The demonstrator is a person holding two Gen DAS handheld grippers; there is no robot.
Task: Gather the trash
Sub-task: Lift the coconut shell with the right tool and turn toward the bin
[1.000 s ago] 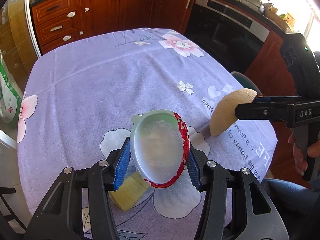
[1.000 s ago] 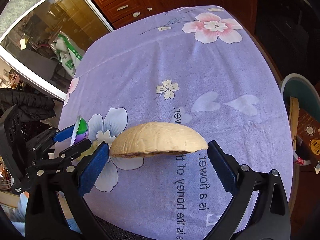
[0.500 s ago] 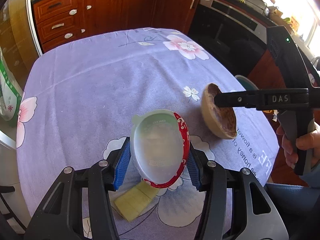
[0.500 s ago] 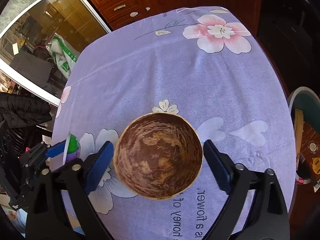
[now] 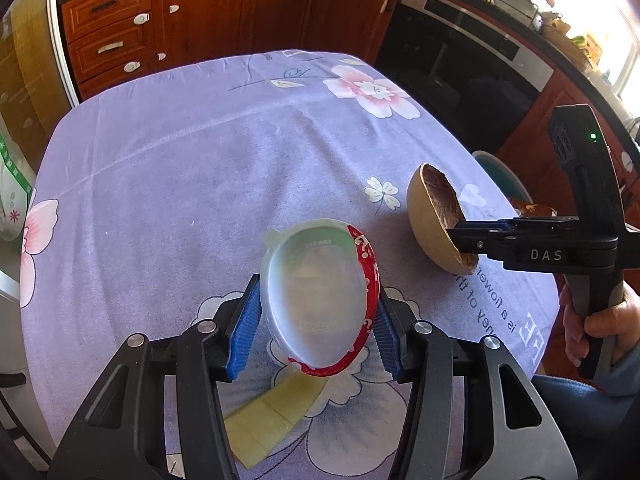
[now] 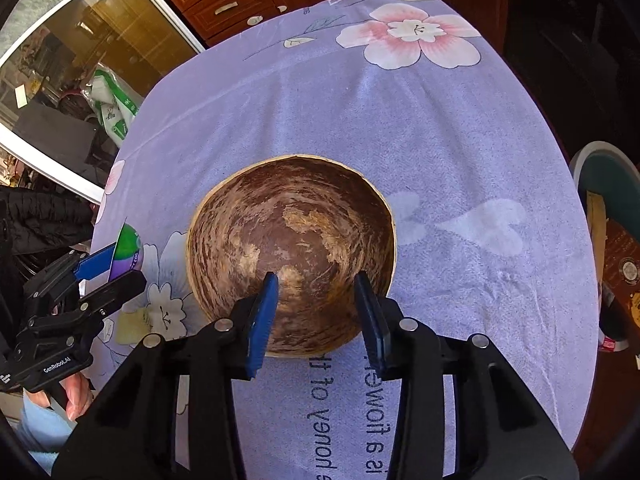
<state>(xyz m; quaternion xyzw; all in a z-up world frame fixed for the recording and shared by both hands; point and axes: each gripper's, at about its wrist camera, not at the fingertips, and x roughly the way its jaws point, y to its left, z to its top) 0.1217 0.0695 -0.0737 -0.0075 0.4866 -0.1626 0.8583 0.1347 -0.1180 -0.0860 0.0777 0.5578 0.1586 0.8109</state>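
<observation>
Nearest the left wrist camera, the left gripper (image 5: 316,326) pinches a plastic cup (image 5: 318,298) with a red patterned side, its blue pads pressed on either flank and its whitish mouth facing the lens. Just under the cup a yellow-green slip of paper (image 5: 266,420) lies flat on the lilac flowered tablecloth (image 5: 192,168).

In the right wrist view, the right gripper (image 6: 316,314) is closing, with the near rim of a coconut shell half (image 6: 290,236) lying between its two blue pads. The brown hollow of the shell faces the camera. Whether the pads already bite the rim is hard to say; a gap seems to remain. In the left view the shell stands tipped on its edge, touching the cloth, beside the cup and apart from it. Past the table's far right edge stands a teal bin (image 6: 608,176), and dark wooden cabinets (image 5: 200,16) lie beyond.
</observation>
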